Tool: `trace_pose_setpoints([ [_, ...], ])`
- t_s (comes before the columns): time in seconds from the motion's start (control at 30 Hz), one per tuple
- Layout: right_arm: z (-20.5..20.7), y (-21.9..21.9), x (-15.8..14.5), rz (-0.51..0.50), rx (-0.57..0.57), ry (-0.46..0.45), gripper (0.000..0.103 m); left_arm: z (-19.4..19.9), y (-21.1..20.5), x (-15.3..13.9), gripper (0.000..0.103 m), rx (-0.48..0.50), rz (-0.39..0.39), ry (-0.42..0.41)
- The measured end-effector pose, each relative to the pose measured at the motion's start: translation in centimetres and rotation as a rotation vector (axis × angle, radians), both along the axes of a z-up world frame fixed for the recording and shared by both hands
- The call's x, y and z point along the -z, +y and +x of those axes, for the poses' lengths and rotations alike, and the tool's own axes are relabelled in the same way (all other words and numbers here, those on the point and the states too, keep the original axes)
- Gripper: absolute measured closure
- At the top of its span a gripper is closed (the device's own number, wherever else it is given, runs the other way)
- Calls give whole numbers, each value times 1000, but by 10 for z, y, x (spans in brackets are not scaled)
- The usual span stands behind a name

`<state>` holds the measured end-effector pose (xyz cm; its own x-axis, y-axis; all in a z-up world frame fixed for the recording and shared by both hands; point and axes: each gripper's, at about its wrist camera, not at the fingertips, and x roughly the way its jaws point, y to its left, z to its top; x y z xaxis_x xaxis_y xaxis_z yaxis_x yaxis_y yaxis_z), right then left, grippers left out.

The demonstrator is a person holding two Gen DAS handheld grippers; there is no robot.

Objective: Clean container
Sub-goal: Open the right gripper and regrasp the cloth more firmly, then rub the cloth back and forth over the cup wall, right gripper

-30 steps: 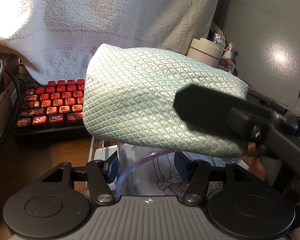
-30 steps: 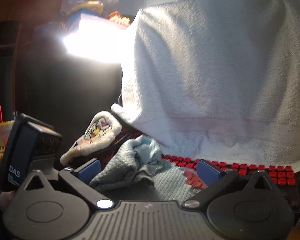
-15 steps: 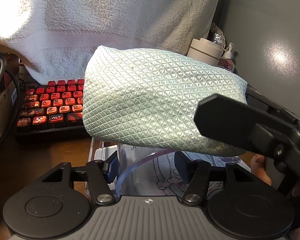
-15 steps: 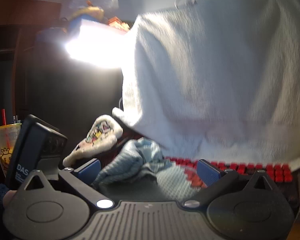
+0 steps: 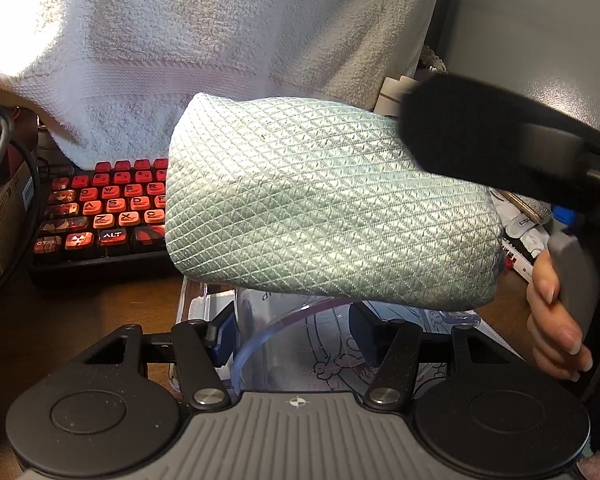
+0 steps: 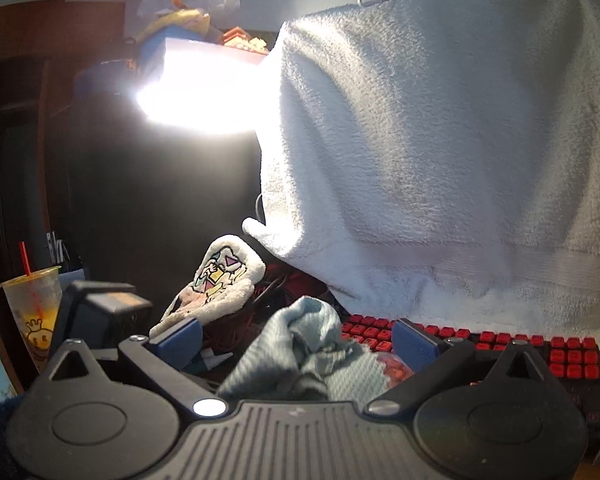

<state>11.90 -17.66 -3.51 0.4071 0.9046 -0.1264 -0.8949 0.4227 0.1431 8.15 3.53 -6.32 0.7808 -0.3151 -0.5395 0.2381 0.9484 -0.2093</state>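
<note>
Hanging at twelve o'clock above the cup [image 5: 300,344] clamped in the left tongs [image 5: 296,336], the cloth [image 5: 324,216] stays bunched between the right tongs [image 6: 296,340], pads apart, grip unclear.

The right tool [image 6: 296,340] appears to pinch a bunched pale-green cloth [image 6: 304,344] before a red keyboard [image 6: 500,344] under a white towel [image 6: 440,152].

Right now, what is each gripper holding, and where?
Left gripper clamps the clear container by its rim. Right gripper holds the green cloth by a bunched part.
</note>
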Motion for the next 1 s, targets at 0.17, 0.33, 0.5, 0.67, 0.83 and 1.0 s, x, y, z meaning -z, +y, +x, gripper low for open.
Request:
trace_pose_setpoints([
  [0.17,5,26,-2,-116,35,33,23,1,-1,0,45,0,0,-1],
  [0.33,6,23,0,-134,73,13,49,2,-1,1,45,0,4,-2],
  [0.5,2,14,1,-106,77,-15,69,3,-2,0,45,1,8,-4],
  [0.67,3,7,1,-81,118,-36,75,1,-2,0,45,1,7,-4],
  [0.83,12,-2,6,-37,131,-9,76,2,-3,0,45,1,5,-3],
  [1.0,9,-3,10,-17,91,-21,76,2,-2,0,45,0,0,-2],
])
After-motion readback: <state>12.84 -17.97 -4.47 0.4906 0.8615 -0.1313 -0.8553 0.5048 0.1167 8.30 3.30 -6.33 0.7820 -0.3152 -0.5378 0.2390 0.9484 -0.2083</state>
